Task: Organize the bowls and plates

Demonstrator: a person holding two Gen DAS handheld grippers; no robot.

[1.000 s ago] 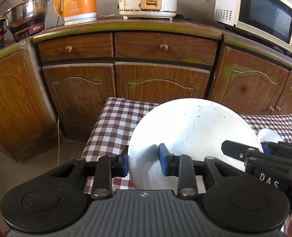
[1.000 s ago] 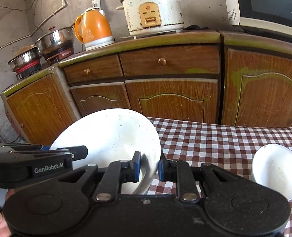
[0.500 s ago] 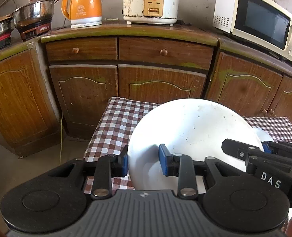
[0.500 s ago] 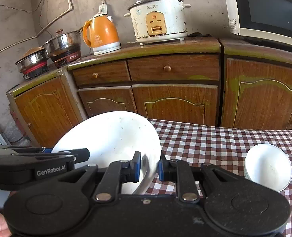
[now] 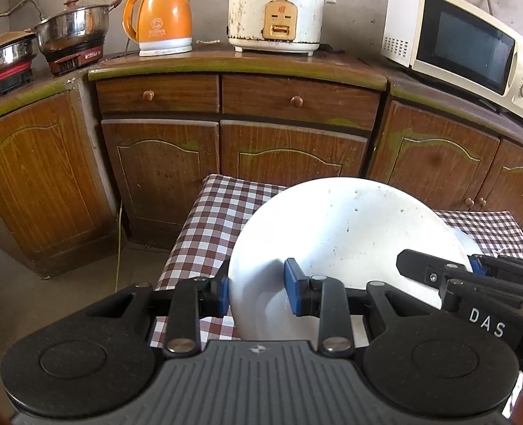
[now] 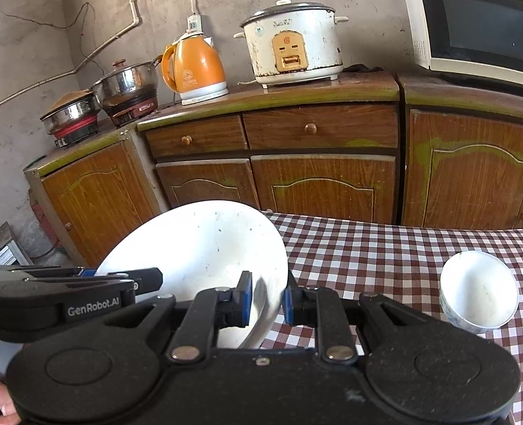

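Observation:
A large white plate [image 5: 346, 237] is held above the checked table [image 5: 204, 226] by both grippers. My left gripper [image 5: 259, 292] is shut on the plate's left rim. My right gripper [image 6: 266, 299] is shut on its right rim; the plate also shows in the right wrist view [image 6: 197, 248]. The right gripper shows in the left wrist view [image 5: 474, 269], and the left gripper in the right wrist view [image 6: 119, 276]. A small white bowl [image 6: 479, 292] stands upright on the table to the right of the plate.
Wooden cabinets [image 5: 290, 148] stand right behind the table. On their counter are an orange kettle [image 5: 160, 17], a rice cooker [image 5: 275, 10], a microwave [image 5: 460, 46] and steel pots [image 5: 72, 35]. The floor [image 5: 49, 301] lies left of the table.
Both grippers have risen with the plate held between them; more of the counter and wall shows. The bowl has not moved.

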